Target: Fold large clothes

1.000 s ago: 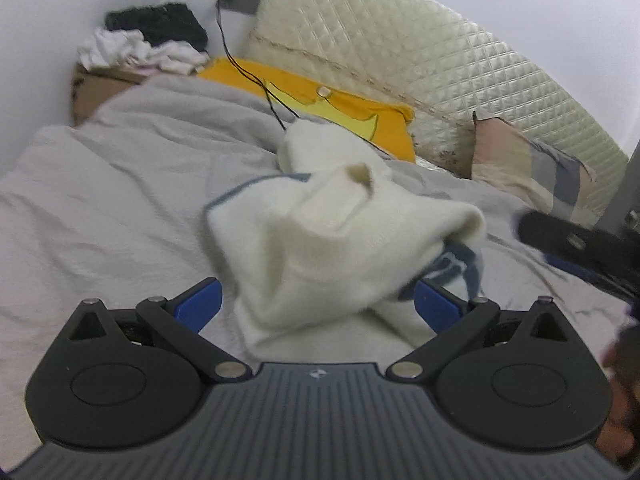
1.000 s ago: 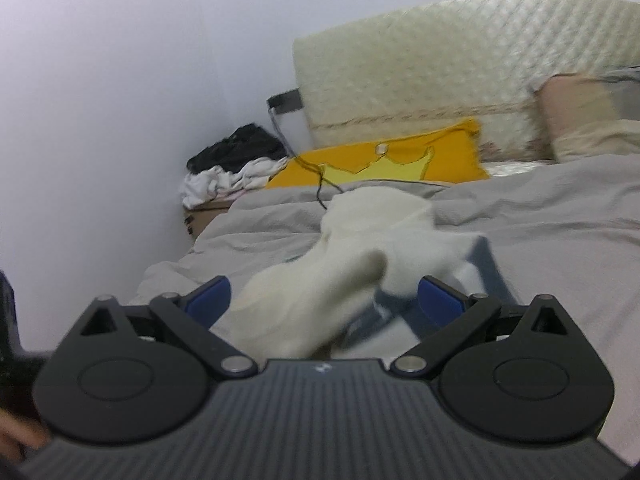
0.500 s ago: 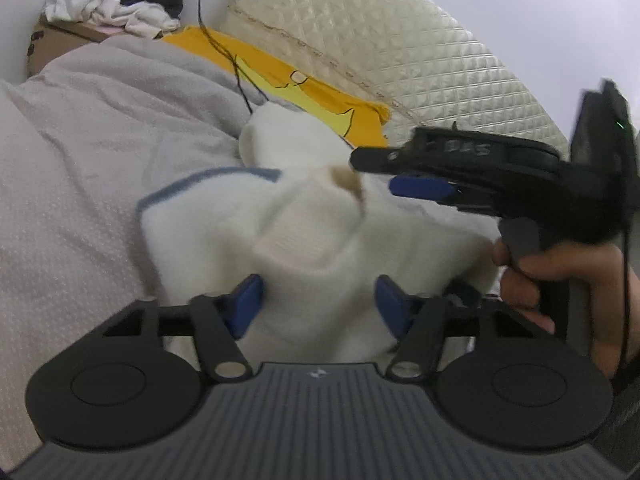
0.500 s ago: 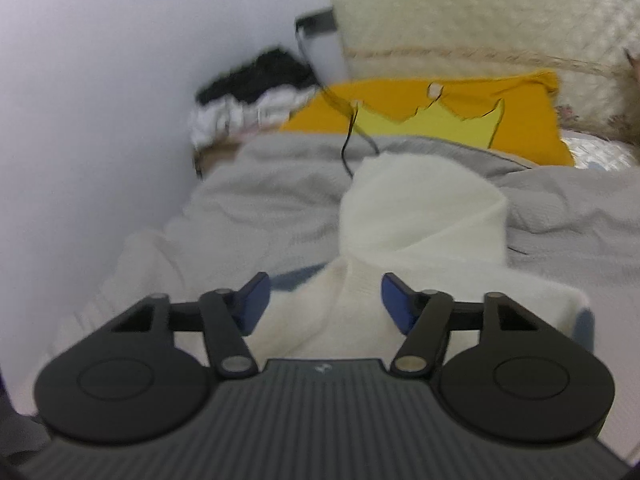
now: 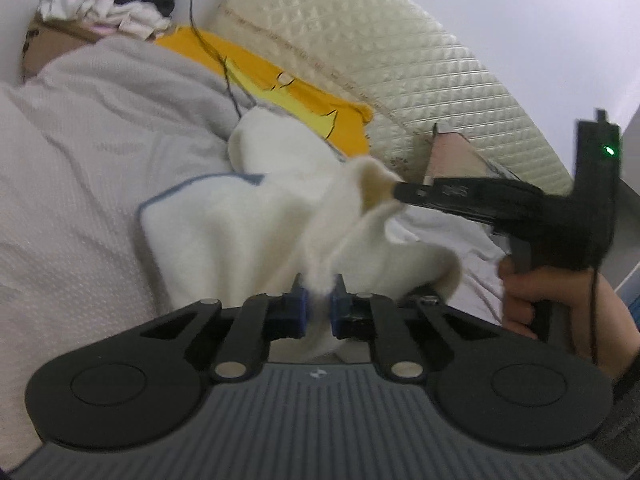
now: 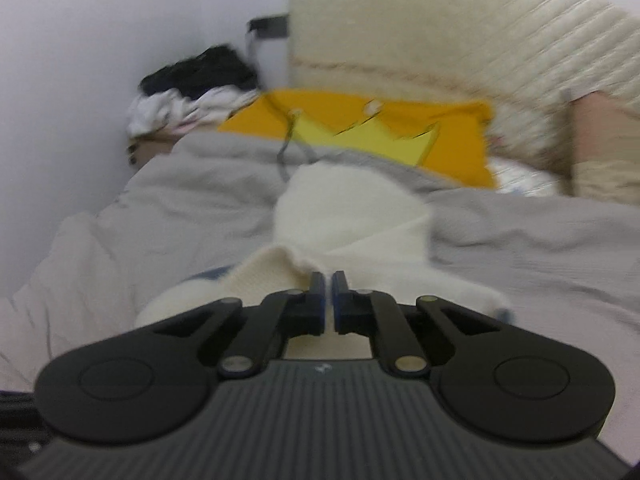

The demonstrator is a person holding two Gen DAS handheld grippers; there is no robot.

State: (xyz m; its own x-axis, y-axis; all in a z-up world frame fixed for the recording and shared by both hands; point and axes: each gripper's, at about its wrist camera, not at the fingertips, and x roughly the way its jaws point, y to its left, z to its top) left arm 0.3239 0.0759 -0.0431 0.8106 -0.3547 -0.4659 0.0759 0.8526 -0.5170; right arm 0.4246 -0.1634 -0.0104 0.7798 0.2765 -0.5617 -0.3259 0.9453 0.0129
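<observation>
A cream knit sweater (image 5: 248,224) with a blue hem edge lies crumpled on the grey bedcover (image 5: 80,168). My left gripper (image 5: 318,304) is shut on a fold of the sweater close to the camera. My right gripper (image 5: 400,192) comes in from the right in the left wrist view and pinches a raised part of the sweater. In the right wrist view the right gripper (image 6: 329,300) is shut on the sweater's (image 6: 352,216) edge.
A yellow and orange pillow (image 5: 296,92) and a black cable (image 5: 216,52) lie behind the sweater. A quilted cream headboard (image 5: 400,60) stands behind. A clothes pile (image 5: 108,4) sits on a box at the back left. A plaid pillow (image 5: 452,156) is at the right.
Both grippers have closed from open onto the sweater. The right gripper has pulled its part of the sweater up and to the right.
</observation>
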